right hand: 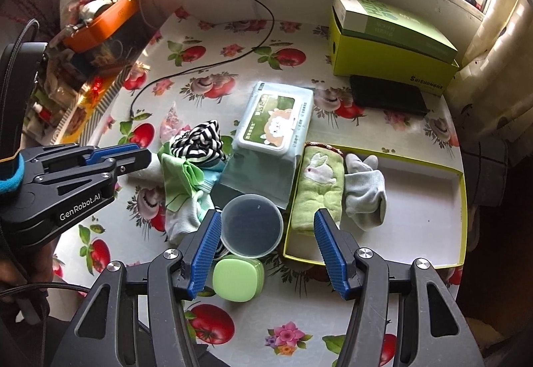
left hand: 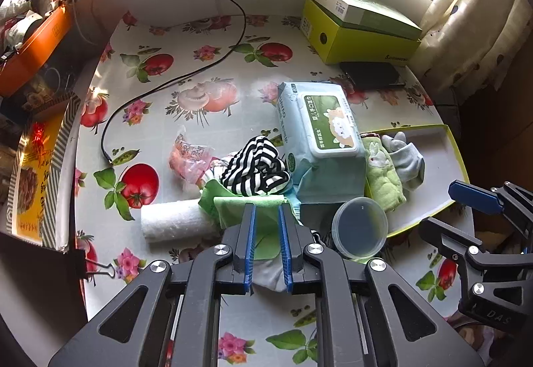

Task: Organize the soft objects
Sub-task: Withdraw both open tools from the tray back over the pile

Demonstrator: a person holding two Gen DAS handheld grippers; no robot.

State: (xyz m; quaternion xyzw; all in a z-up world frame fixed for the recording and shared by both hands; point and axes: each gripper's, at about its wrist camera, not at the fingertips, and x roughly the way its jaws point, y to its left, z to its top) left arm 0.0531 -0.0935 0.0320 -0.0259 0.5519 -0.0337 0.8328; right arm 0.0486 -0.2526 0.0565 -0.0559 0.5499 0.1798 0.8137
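**Soft things heaped beside the tray**

Your table [right hand: 233,44] carries a shallow tray [right hand: 429,263] holding a green rabbit towel [right hand: 319,187] and grey sock [right hand: 364,197]. Left of the wipes pack [right hand: 276,120], the striped cloth [left hand: 256,167] tops a green cloth [left hand: 233,203]. Your right gripper [right hand: 266,250] gapes empty; your left gripper [left hand: 266,217] stands narrowly parted, gripping nothing

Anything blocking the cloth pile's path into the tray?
Yes. The wipes pack and the clear round lid sit between the cloth pile and the tray. Tray's near end already holds a green towel and grey socks.
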